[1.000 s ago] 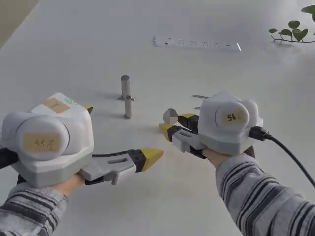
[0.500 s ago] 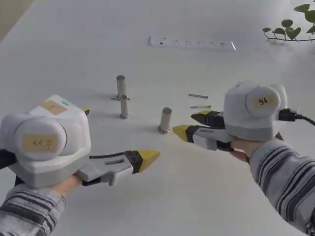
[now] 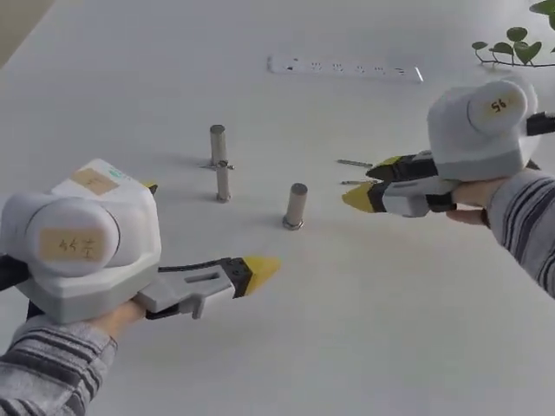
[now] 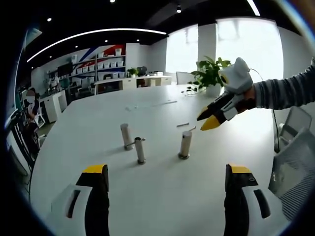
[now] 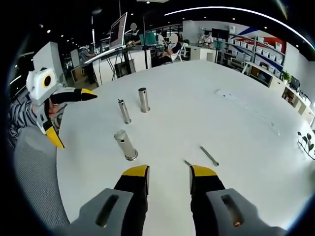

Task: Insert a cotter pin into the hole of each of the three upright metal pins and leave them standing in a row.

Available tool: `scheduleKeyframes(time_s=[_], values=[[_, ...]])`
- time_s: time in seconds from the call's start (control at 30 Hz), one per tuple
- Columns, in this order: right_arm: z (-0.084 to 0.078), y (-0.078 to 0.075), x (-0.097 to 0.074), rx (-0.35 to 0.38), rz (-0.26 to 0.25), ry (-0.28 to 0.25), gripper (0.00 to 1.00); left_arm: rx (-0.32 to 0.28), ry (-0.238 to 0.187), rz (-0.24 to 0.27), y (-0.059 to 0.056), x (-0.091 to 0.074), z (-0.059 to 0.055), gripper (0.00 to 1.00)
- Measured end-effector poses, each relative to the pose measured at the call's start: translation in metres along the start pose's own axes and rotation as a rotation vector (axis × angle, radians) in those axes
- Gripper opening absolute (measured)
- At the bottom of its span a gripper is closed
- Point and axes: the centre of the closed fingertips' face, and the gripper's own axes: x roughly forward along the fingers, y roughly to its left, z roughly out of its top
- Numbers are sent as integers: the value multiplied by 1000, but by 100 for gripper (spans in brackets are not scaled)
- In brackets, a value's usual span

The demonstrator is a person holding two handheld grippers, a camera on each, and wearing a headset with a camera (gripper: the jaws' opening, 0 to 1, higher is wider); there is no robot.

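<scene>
Three metal pins stand upright on the white table: a far pin (image 3: 218,142), a thinner middle pin (image 3: 224,182) with a small cotter pin crossing it near its top, and a thicker near pin (image 3: 297,205). Two loose cotter pins (image 3: 354,163) (image 3: 351,182) lie flat to the right of them. My right gripper (image 3: 368,182) hovers just right of the loose cotter pins, open and empty; its own view shows them (image 5: 209,156) just ahead of its jaws. My left gripper (image 3: 206,227) is wide open and empty, in front of the three pins (image 4: 140,150).
A white power strip (image 3: 345,68) lies at the far side of the table. Plant leaves (image 3: 516,45) reach in at the far right. The right gripper view shows desks and people beyond the table edge.
The right gripper let go of the thick pin, which now stands upright by itself, and moved away to the right, beside the loose cotter pins. The left gripper has stayed put.
</scene>
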Motion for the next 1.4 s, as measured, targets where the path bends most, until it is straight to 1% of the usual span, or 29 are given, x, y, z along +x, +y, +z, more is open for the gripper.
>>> scheduleKeyframes(time_s=[0.07,0.13,0.3,0.6,0.7,0.8,0.9,0.97,1.13,1.23,1.4], values=[[-3,-2,0,7,20,27,28,3,10,0,1,0,-2,97],[-3,-4,0,4,26,37,27,5,16,2,1,0,-3,97],[-6,-15,5,-19,34,89,25,1,10,4,2,0,-2,96],[-18,-25,12,-118,61,215,19,-3,13,2,2,-1,-3,94],[-21,-26,13,-132,71,245,18,1,15,4,3,-1,-3,93],[-23,-24,16,-150,88,273,17,-2,22,9,6,-1,-5,93],[-25,-25,18,-165,88,296,14,-3,22,11,6,-1,-6,92],[-28,-28,18,-155,85,322,12,-4,26,8,6,-2,-7,91],[-27,-29,18,-142,94,327,8,-7,28,9,7,-2,-7,91],[-30,-25,16,-137,113,348,8,-9,30,9,8,-2,-8,90],[-35,-23,14,-186,120,387,5,-8,30,7,7,-1,-8,90]])
